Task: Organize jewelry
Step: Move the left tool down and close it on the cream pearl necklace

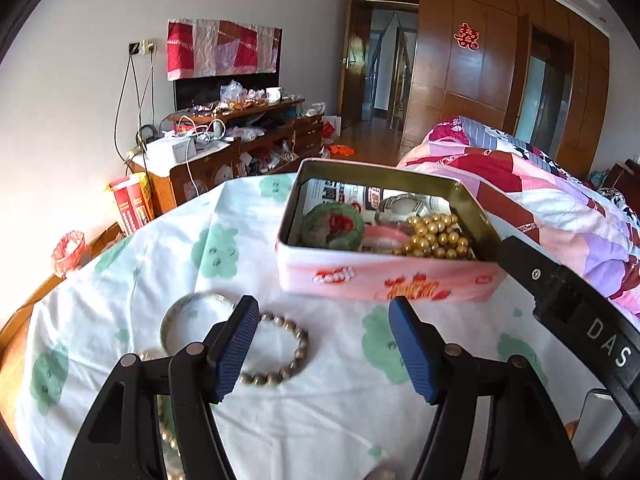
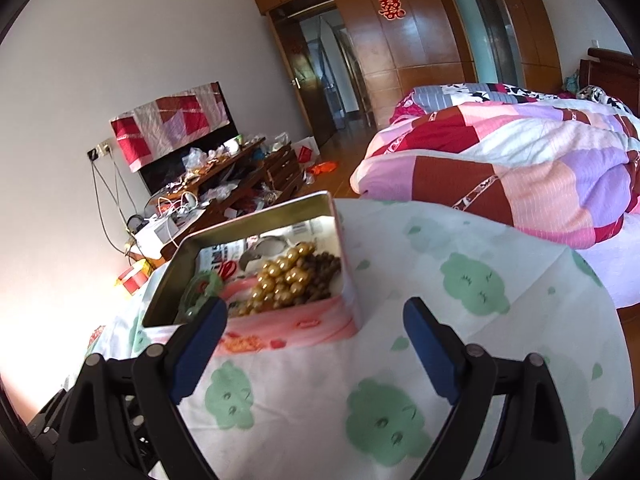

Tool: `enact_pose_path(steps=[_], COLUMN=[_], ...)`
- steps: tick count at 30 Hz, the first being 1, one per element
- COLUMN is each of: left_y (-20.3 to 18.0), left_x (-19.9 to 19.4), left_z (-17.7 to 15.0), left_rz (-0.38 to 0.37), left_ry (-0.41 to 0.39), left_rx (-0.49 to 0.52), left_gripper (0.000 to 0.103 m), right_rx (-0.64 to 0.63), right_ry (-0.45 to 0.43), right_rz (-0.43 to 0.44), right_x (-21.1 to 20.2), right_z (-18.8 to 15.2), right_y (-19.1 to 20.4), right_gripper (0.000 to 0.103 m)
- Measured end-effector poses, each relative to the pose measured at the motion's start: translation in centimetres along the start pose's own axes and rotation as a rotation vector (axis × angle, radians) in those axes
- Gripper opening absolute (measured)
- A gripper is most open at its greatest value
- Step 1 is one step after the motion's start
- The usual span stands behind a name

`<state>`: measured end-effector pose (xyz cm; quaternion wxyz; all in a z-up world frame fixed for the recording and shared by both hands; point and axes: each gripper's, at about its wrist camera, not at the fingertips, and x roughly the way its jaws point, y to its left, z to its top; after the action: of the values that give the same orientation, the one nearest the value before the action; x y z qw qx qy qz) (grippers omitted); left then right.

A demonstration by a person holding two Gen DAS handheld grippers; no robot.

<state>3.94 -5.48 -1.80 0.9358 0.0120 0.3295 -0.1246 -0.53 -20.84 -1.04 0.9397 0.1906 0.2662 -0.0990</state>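
While both grippers hover over tablecloth, L gripper wide open & empty nr bead bracelet; R gripper wide, empty, by tin.

Bedroom, plain white walls, glossy wooden floor. Brown wood-panelled wardrobe wall with red paper cut-out, open doorway to its left. Low dark wooden TV cabinet, cluttered; television half covered by red-pink patchwork cloth. Bed with pink, red and lilac patchwork quilt. Strong warm light bottom left.
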Motion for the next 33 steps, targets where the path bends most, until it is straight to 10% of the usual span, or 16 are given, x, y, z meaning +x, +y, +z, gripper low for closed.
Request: enact_pose_path(steps=[33], left_y=[10.2], left_x=[-1.5], left_z=[-3.6], left_rz=[0.054], left_ry=[0.242], left_rx=[-0.179], left_gripper=[0.057], right_rx=[-0.280], right_ry=[0.057], right_rz=[0.126], right_x=[-3.0], right_z=[-5.2], right_y=[8.4], right_gripper=[0.089])
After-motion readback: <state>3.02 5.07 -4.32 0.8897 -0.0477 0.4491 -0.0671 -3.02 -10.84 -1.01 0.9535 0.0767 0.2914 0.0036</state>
